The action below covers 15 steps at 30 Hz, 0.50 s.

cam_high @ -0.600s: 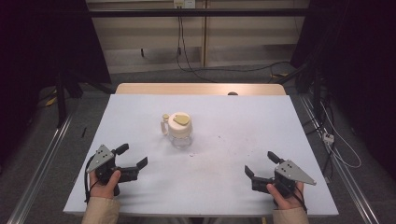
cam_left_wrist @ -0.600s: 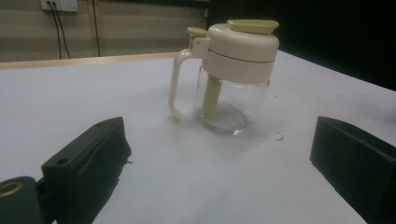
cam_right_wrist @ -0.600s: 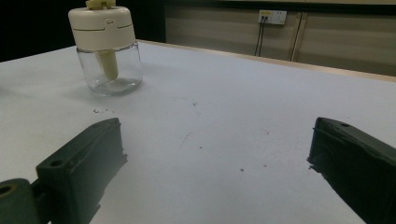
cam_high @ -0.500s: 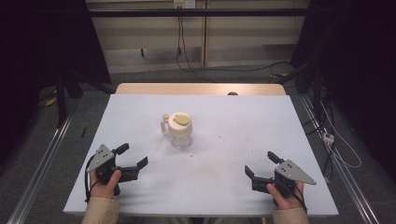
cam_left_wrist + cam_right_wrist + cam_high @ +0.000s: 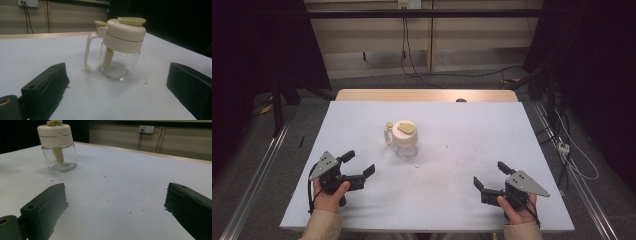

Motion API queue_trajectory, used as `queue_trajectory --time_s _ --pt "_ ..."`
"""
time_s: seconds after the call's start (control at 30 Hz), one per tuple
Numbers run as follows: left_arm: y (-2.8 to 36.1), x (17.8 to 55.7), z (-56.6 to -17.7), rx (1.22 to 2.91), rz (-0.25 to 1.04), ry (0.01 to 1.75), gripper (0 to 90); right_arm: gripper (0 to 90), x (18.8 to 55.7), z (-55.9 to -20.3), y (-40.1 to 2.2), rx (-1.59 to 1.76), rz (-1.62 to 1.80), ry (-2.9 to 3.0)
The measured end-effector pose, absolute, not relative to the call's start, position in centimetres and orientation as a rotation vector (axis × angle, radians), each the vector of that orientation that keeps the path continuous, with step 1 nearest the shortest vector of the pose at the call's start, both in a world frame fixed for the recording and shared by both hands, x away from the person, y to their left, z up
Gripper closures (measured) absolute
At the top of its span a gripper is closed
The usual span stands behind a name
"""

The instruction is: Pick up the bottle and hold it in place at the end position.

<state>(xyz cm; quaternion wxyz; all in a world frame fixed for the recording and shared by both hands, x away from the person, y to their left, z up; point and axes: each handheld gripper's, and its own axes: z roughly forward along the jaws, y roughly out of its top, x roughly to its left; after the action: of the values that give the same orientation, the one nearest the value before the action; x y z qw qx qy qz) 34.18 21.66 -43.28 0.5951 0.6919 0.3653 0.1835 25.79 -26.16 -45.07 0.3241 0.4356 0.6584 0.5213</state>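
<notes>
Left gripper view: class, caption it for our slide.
Open hand-held gripper faces a lidded glass jar with handle, standing on the white table.

Glass jar (image 5: 404, 142) with cream lid, frame centre, upright on white table (image 5: 472, 130); wall socket (image 5: 408, 4) top centre.

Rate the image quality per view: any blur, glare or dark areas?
High view: evenly lit table, surroundings fall into darkness, everything sharp. Left gripper view: glass jar crisp, near jaws soft, faint shadow beside the jar, no strong glare. Right gripper view: jar sharp, jaws blurred, dim corner at upper left.
</notes>
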Motion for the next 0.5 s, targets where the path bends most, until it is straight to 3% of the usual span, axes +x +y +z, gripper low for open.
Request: queue_trajectory --time_s 0.5 --pt "18.8 35.3 -43.1 1.633 0.432 0.848 3.4 3.4 25.7 -45.1 -26.1 1.134 1.365 1.73"
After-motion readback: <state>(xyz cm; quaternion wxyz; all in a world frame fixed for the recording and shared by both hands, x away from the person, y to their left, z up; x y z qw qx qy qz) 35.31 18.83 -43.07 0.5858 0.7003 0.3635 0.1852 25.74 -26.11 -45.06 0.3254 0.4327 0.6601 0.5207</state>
